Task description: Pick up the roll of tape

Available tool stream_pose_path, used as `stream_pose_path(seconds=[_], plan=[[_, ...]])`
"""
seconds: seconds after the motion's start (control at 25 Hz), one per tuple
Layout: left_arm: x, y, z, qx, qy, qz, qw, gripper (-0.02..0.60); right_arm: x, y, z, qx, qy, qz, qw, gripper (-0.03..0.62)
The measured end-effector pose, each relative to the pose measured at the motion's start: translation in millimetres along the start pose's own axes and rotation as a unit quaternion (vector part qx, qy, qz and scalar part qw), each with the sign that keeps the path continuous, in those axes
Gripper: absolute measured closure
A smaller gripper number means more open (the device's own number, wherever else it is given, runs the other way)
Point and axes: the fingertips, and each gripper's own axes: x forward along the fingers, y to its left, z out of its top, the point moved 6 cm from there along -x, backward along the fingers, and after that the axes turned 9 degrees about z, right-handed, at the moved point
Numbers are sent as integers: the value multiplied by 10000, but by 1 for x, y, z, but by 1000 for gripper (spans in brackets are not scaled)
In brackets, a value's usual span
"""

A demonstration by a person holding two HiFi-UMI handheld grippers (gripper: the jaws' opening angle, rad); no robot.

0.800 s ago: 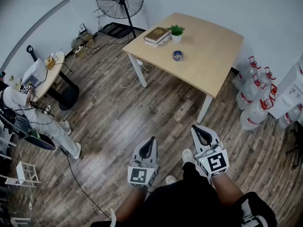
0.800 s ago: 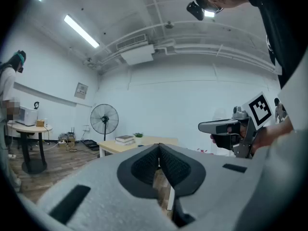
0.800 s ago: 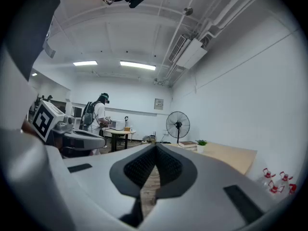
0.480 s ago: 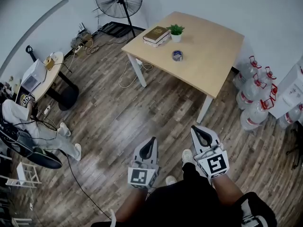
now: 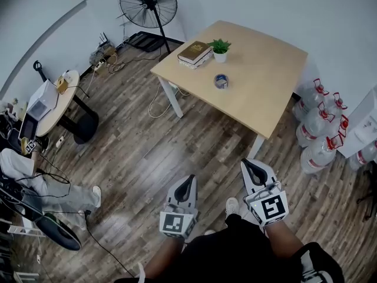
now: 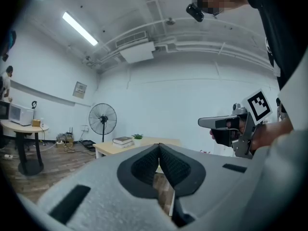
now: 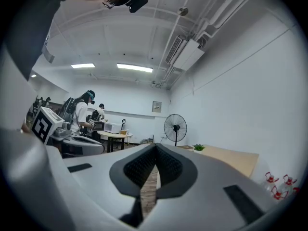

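A small roll of tape (image 5: 221, 81) lies on the light wooden table (image 5: 265, 81) across the room, well ahead of both grippers. My left gripper (image 5: 187, 180) and right gripper (image 5: 252, 165) are held level near my body over the wooden floor, far from the table. Both are shut with nothing between the jaws. In the left gripper view the table (image 6: 120, 148) shows far off behind the closed jaws, and the right gripper (image 6: 204, 123) appears at the right. The tape is too small to make out in either gripper view.
On the table stand stacked books (image 5: 195, 52) and a small potted plant (image 5: 220, 45). A standing fan (image 5: 148, 3) is behind it, water bottles (image 5: 321, 137) to its right. A round table (image 5: 56, 99) with a microwave and a seated person (image 5: 29, 175) are at the left.
The view has shifted slightly toward the table; the person at the left has moved down and out toward the frame's edge. Both grippers stay shut near my body.
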Motion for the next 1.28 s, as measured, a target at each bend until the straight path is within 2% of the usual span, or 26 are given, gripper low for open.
stream_pose_path(seconds=[0.28, 0.44, 0.6, 0.8, 0.96, 1.12, 1.28], plan=[[71, -3, 2, 2, -110, -98, 9999, 581, 34, -68, 2, -70, -49, 91, 9999, 600], [109, -9, 10, 162, -108, -127, 9997, 581, 49, -104, 6, -43, -96, 187, 9998, 600], [137, -13, 19, 132, -52, 15, 9999, 581, 60, -133, 4, -56, -48, 326, 9994, 600], [170, -15, 28, 170, -197, 102, 9996, 581, 84, -157, 2, -32, -25, 522, 9986, 600], [188, -4, 32, 232, -130, 163, 9995, 581, 104, -171, -1, -36, 49, 576, 9983, 600], [208, 15, 30, 125, -2, 247, 9996, 581, 128, -187, -3, -26, 78, 503, 9987, 600], [240, 39, 34, 123, -65, 110, 9998, 581, 166, -201, -5, -34, 82, 379, 9992, 600]])
